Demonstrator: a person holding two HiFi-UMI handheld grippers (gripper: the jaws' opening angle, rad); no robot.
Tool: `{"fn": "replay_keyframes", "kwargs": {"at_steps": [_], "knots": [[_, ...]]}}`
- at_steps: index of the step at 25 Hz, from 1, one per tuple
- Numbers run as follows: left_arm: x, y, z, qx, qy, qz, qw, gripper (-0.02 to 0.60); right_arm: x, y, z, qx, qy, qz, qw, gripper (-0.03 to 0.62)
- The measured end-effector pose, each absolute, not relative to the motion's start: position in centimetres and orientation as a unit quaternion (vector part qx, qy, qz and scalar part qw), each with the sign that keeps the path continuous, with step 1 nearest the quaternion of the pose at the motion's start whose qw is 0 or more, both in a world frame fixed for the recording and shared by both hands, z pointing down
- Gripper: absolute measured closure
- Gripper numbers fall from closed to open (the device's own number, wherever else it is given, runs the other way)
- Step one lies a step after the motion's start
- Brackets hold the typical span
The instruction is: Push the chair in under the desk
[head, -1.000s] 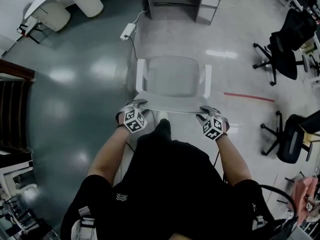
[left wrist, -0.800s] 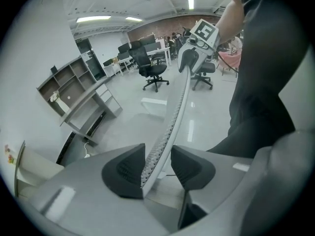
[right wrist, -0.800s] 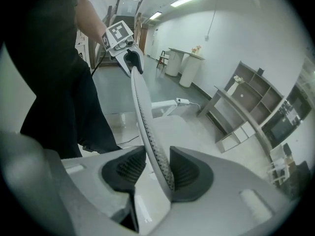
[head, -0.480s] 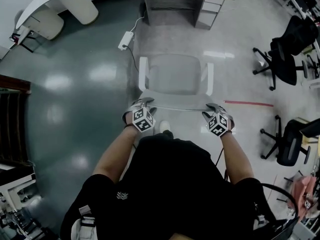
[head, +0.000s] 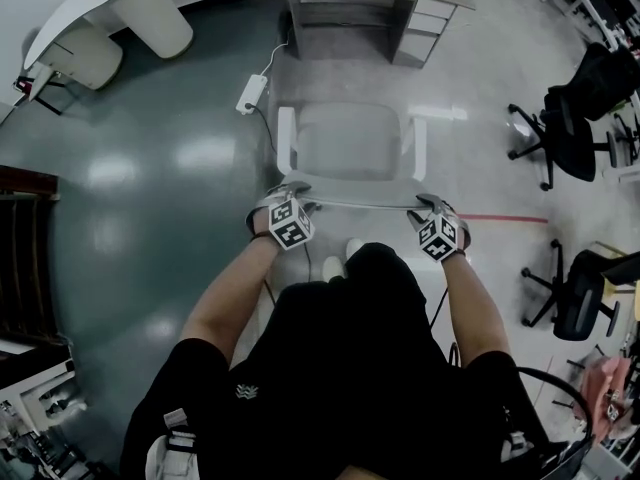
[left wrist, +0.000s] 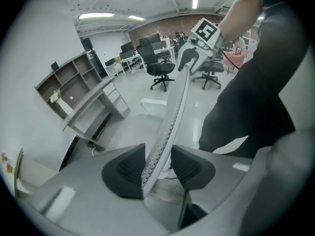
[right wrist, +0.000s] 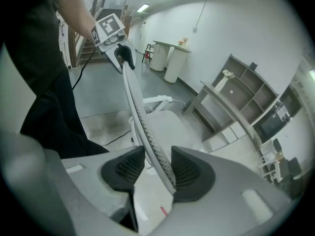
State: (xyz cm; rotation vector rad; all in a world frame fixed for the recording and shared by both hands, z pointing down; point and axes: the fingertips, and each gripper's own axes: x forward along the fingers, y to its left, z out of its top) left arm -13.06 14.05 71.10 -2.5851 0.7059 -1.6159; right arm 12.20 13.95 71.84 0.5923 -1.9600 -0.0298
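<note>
Head view: looking steeply down on a white chair (head: 350, 143) at twelve o'clock from the person, seat facing the grey desk (head: 362, 10) farther out at twelve, standing short of it and not under it. Clasping the backrest (head: 360, 205) along its top rim, with the left gripper (head: 292, 192) at the nine o'clock end and the right gripper (head: 428, 204) at the three o'clock end. Lying on the floor at eleven o'clock from the chair, a white power strip (head: 250, 93) with its cable. Parked at three o'clock, well apart, black office chairs (head: 565, 118).

Left gripper view: pinching the mesh rim of the backrest near its corner, one pad pressing on the mesh side, the other sitting against the rim's outer side. Following the rim away toward one o'clock to the right gripper at its far end. Showing at nine o'clock the desk and an open shelving unit (left wrist: 66, 85).

Right gripper view: opening the jaws with the backrest rim between them, leaning on the pad at three o'clock and standing clear of the pad at nine o'clock. Showing the chair's seat just beyond the pads and the desk at three o'clock.
</note>
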Motion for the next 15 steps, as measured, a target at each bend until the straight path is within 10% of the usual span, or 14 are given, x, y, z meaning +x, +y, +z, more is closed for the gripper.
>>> {"fn": "replay_keyframes", "kwargs": {"at_steps": [15], "knots": [[-13.8,-2.3,71.3,-0.818,0.246,-0.520,-0.005,0.405,11.5,-1.3,72.1,0.234,-0.834,-0.002,0.499,0.430]]}}
